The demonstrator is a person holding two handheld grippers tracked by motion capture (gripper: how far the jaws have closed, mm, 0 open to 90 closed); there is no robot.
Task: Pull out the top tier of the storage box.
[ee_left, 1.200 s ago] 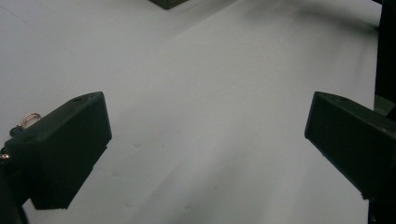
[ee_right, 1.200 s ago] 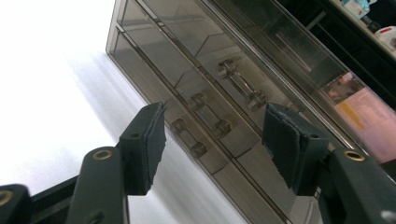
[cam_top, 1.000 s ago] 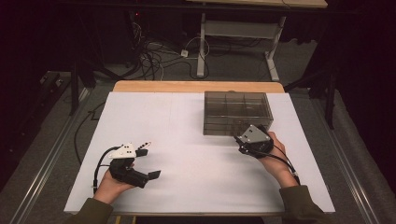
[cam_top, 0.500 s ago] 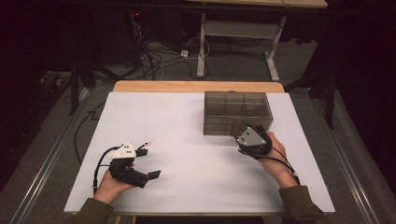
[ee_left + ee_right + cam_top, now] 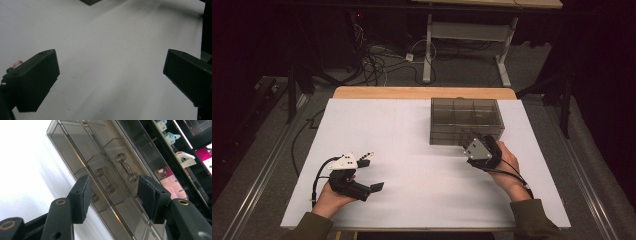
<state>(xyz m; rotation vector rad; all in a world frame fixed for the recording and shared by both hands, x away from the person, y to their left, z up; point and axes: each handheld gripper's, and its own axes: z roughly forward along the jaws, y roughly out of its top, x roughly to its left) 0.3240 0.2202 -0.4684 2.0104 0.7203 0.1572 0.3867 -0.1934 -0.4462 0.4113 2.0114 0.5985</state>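
High view shows the smoky clear box right of centre on the white table; the right gripper sits at its near edge, lower right of the box; right gripper view has its jaws half spread, having just been narrowing, around a small handle without touching; left gripper rests spread, lower left; I judge the reach-for-handle step in hand; next, close squarely on it.
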